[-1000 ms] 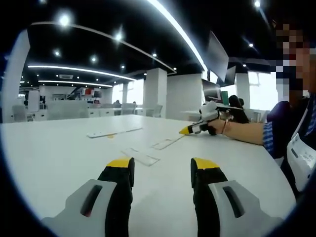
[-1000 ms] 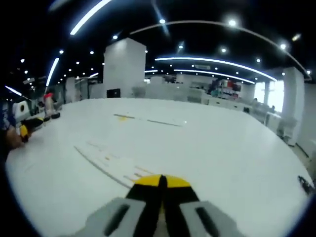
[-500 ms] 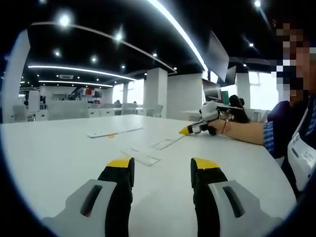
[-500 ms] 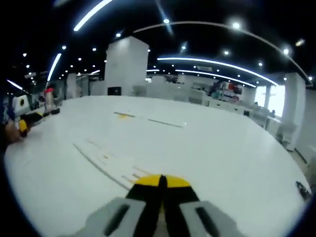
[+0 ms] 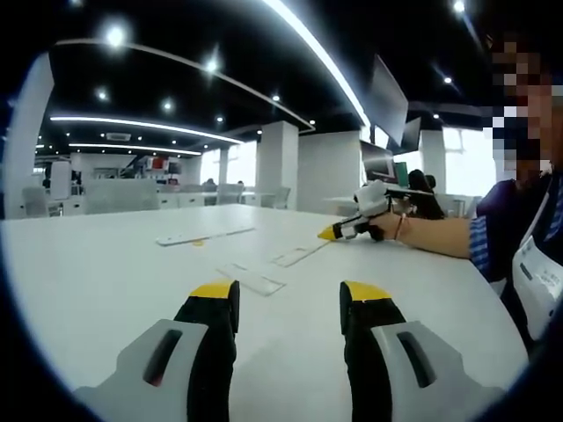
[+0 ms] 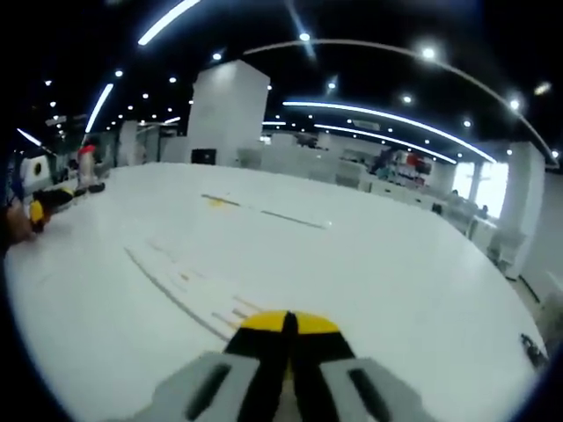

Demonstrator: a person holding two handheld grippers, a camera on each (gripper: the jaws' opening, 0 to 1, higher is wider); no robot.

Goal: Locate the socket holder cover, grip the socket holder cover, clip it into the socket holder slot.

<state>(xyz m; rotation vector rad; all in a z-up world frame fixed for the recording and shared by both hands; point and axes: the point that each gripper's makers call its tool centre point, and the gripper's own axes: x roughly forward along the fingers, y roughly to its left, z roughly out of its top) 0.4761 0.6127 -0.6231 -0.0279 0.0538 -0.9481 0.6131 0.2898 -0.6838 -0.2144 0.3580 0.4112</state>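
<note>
A wide white surface (image 5: 97,281) runs back into an open office hall. Long strip lights (image 5: 308,44) and round spot lamps (image 5: 114,35) glow on a dark ceiling. A square white pillar (image 6: 227,119) stands past the far edge, with rows of pale desks and chairs (image 5: 123,195) behind. A dark monitor (image 5: 384,101) hangs near the bright windows (image 5: 466,163). A small dark object (image 6: 531,349) lies at the surface's right edge, too blurred to name
</note>
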